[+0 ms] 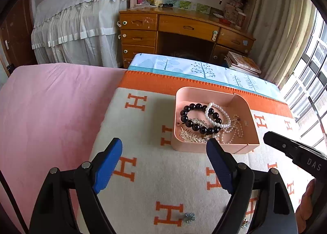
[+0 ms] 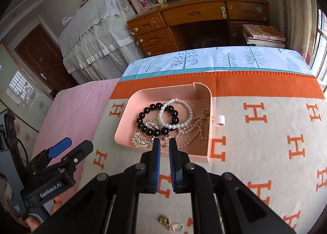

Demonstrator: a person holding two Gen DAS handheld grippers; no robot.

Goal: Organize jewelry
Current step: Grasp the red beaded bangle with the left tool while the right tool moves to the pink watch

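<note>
Two grippers hover over a blanket (image 2: 255, 152) on the bed. The left gripper (image 1: 163, 152) is spread wide and holds nothing; the pink tray (image 1: 241, 101) sits just ahead of its right finger. The right gripper (image 2: 163, 144) is nearly closed with a narrow gap, nothing between its fingers — its tips reach over the tray's near wall. Inside lie a black bead bracelet (image 2: 156, 118), a pearl bracelet (image 2: 177, 113) overlapping it, and a chain (image 2: 199, 125). Behind the right gripper, small earrings (image 2: 165, 220) rest on the blanket.

Left tongs (image 1: 164, 148) gape wide before the pink tray (image 1: 248, 109) of bracelets.
</note>
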